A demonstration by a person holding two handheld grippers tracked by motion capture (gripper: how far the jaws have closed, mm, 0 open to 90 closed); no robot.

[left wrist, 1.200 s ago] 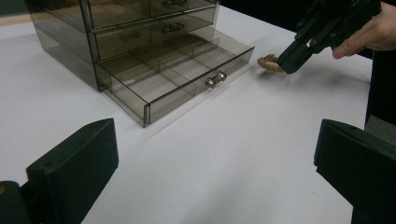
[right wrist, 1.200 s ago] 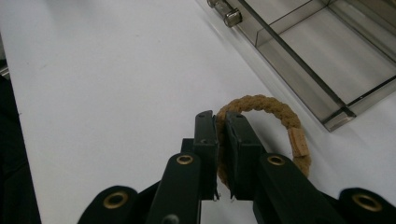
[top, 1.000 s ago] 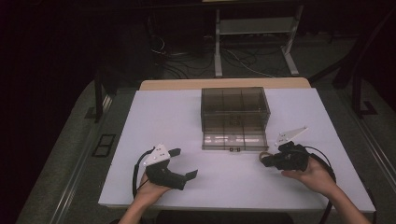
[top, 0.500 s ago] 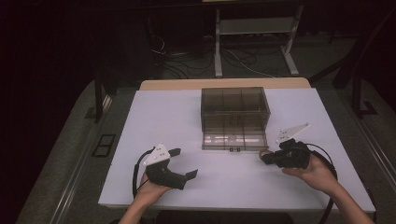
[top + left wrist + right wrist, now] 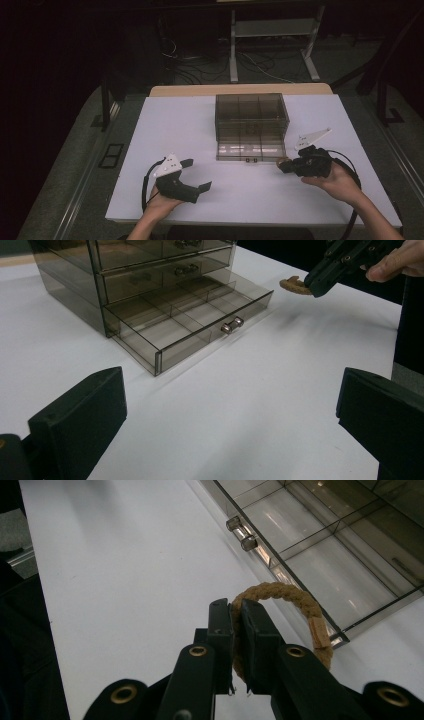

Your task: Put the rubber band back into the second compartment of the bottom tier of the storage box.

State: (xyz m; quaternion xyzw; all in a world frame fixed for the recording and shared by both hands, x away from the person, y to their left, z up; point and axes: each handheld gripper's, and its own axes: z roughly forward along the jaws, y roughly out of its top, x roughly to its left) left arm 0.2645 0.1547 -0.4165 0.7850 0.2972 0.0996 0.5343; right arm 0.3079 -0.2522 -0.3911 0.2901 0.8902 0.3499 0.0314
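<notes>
High view pictures show the left gripper [image 5: 195, 175] nearest, held by a hand [image 5: 162, 205] close to the front edge of the white table [image 5: 175, 120]. Its two black jaws are spread wide apart, and nothing is held between them. A bit farther along, on the other side, the right gripper [image 5: 283, 165] is held up by the other hand [image 5: 337, 181]. Its jaws are pressed almost together on a tan rope ring [image 5: 283, 162]. In the right gripper view, the rope ring [image 5: 295, 597] is pinched at one side, and most of the loop sticks out past the jaw tips. The ring is seen just in front of the open bottom drawer [image 5: 320, 575], above the table and apart from it. Two small metal knobs [image 5: 240, 534] are fixed on the drawer front. In the left gripper view, the open drawer [image 5: 185, 325] is split into small boxes by thin walls, and no item can be made out in them. Behind it stands the smoky clear drawer box [image 5: 251, 120], where the upper drawers are pushed shut. What is kept inside those cannot be told.
</notes>
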